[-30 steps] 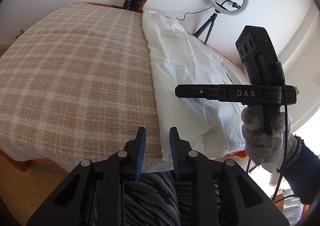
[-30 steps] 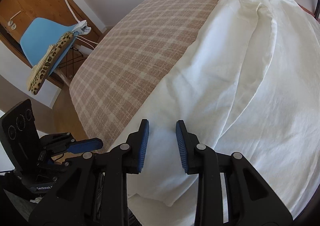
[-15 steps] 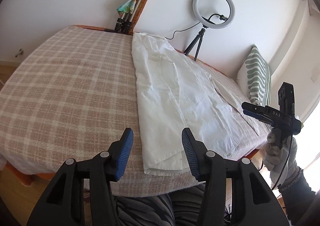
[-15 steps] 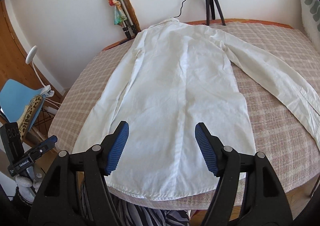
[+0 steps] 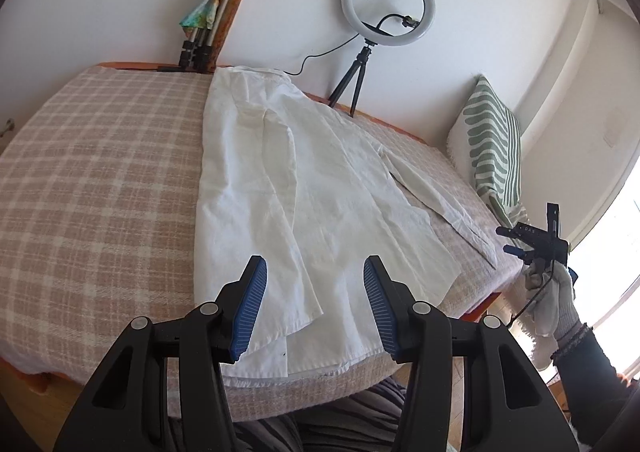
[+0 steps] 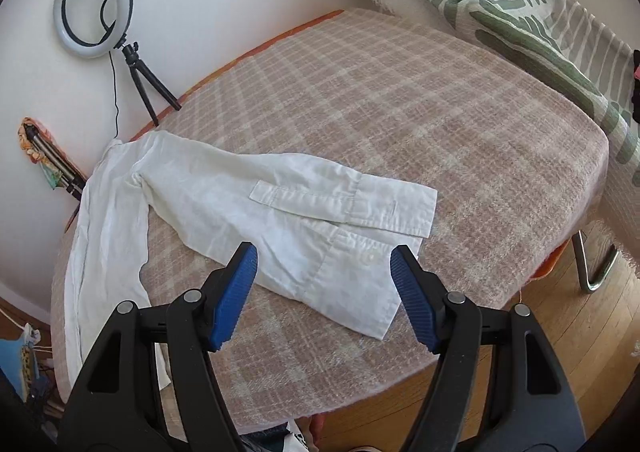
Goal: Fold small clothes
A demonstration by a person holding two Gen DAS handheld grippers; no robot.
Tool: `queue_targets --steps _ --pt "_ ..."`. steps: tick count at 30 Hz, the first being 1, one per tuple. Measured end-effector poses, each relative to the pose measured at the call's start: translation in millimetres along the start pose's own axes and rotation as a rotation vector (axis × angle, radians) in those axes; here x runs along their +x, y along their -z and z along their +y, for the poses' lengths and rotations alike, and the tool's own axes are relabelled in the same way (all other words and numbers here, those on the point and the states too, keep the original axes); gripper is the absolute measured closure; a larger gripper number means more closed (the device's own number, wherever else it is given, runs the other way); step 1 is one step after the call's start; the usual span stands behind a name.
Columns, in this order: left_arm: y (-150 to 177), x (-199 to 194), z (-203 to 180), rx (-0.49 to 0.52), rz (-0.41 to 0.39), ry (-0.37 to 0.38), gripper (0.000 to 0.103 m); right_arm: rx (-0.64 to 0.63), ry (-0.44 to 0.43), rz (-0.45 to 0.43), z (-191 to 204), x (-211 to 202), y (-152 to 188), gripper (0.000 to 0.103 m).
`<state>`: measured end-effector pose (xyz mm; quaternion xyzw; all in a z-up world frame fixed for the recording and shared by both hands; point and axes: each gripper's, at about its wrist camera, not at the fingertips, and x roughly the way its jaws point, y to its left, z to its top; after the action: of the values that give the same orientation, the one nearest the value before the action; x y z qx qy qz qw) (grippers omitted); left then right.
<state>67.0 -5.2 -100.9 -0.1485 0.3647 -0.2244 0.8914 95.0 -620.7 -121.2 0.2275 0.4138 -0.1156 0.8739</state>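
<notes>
A white long-sleeved shirt (image 5: 288, 188) lies flat on the plaid bed cover (image 5: 100, 180), collar at the far wall, hem at the near edge. Its left side is folded over the body. Its right sleeve (image 6: 312, 212) stretches out over the cover, cuff nearest me. My left gripper (image 5: 315, 304) is open and empty above the hem. My right gripper (image 6: 324, 292) is open and empty just above the cuff. The right gripper also shows in the left wrist view (image 5: 524, 242) beyond the bed's right edge.
A ring light on a tripod (image 5: 386, 8) stands at the wall behind the bed. A green-striped pillow (image 5: 490, 148) leans at the right end. A folded tripod with a cloth (image 5: 212, 8) leans on the wall. Wood floor (image 6: 560, 332) lies past the bed edge.
Both grippers opened from nearly shut. The left one pulled back and rose over the hem. The right one swung from the shirt's body to the outstretched right sleeve.
</notes>
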Motion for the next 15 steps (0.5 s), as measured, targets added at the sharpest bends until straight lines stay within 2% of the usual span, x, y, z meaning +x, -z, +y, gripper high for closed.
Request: queue_targets --steps 4,8,15 --pt "0.0 12.2 -9.9 -0.004 0.025 0.013 0.054 0.163 0.000 0.014 -50.1 17.4 -20.7 0.031" --pt "-1.9 20.3 -16.0 0.000 0.039 0.019 0.054 0.253 -0.030 0.026 -70.9 30.9 -28.6 0.031" --pt "-5.4 23.2 -16.6 0.007 0.043 0.018 0.054 0.182 -0.042 0.040 -53.7 40.0 -30.6 0.031"
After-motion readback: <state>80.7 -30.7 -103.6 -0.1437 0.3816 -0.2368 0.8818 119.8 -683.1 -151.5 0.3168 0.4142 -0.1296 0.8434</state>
